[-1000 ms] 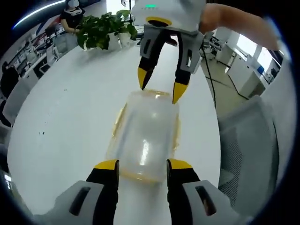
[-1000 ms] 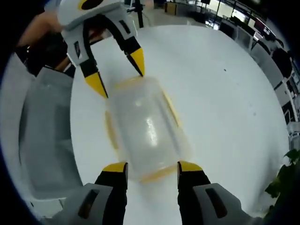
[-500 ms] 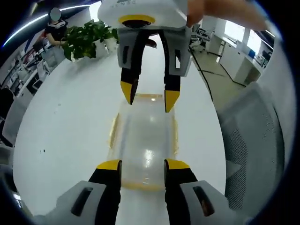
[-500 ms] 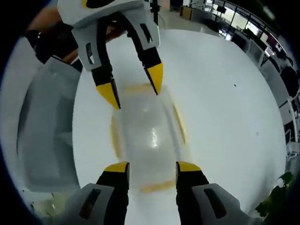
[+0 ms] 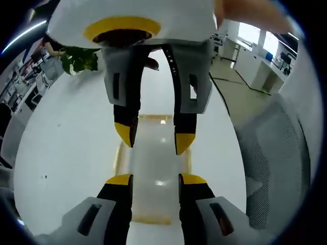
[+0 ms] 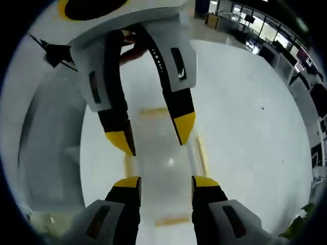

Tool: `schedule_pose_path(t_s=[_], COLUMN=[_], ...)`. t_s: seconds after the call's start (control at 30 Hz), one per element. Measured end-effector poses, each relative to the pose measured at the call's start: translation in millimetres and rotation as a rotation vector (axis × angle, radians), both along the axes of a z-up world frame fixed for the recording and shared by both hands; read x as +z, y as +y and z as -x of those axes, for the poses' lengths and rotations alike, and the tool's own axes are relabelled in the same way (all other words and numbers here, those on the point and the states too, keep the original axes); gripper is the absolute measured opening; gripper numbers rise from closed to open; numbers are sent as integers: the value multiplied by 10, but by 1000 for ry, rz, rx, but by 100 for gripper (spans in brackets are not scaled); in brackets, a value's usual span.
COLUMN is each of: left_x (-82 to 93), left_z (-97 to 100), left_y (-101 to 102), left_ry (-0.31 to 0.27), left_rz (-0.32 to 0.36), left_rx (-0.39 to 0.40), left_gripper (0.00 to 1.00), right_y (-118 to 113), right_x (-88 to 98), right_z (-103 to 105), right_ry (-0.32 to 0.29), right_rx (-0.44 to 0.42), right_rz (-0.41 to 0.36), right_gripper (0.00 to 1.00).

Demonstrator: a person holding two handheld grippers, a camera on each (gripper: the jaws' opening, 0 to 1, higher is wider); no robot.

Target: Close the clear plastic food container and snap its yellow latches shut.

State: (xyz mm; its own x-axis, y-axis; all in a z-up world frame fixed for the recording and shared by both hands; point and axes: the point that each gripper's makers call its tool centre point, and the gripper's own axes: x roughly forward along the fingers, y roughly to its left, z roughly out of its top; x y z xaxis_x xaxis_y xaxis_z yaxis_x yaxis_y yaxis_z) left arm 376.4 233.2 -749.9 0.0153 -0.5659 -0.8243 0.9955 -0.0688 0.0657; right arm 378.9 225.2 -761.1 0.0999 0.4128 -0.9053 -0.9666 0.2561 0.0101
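The clear plastic container (image 5: 156, 161) lies lengthwise on the white table (image 5: 66, 153), lid on top, with yellow latches (image 5: 152, 117) around its rim. My left gripper (image 5: 156, 179) is open, its jaws standing over the near half of the lid. The right gripper (image 5: 153, 139) reaches in from above, open, with its yellow tips over the far half. In the right gripper view the same container (image 6: 163, 163) runs between my right gripper (image 6: 166, 182) and the facing left gripper (image 6: 152, 133). Whether the tips touch the lid I cannot tell.
A grey mesh office chair (image 5: 271, 153) stands close beside the table, also seen as the chair (image 6: 51, 148). A potted plant (image 5: 76, 58) sits at the table's far end. A person's hand (image 5: 245, 13) holds the right gripper. Office desks lie beyond.
Both grippers have moved toward each other along the container and come lower over its lid, so each now looms large in the other's view. The container has stayed in place.
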Motion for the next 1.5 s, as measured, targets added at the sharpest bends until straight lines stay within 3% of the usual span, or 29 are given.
schedule_pose_path(t_s=[0.53, 1.13, 1.5], left_x=[-7, -49, -132], left_z=[18, 141, 270], left_y=[-75, -17, -39], left_ry=[11, 33, -5], left_rz=[13, -9, -27], left_rx=[23, 46, 31], left_gripper=[35, 47, 49], right_y=[4, 32, 2], right_x=[-14, -24, -76], right_z=[-90, -225, -277], right_ry=[-20, -28, -1], right_rx=[-5, 10, 25], right_rz=[-11, -9, 6], right_gripper=[38, 45, 47])
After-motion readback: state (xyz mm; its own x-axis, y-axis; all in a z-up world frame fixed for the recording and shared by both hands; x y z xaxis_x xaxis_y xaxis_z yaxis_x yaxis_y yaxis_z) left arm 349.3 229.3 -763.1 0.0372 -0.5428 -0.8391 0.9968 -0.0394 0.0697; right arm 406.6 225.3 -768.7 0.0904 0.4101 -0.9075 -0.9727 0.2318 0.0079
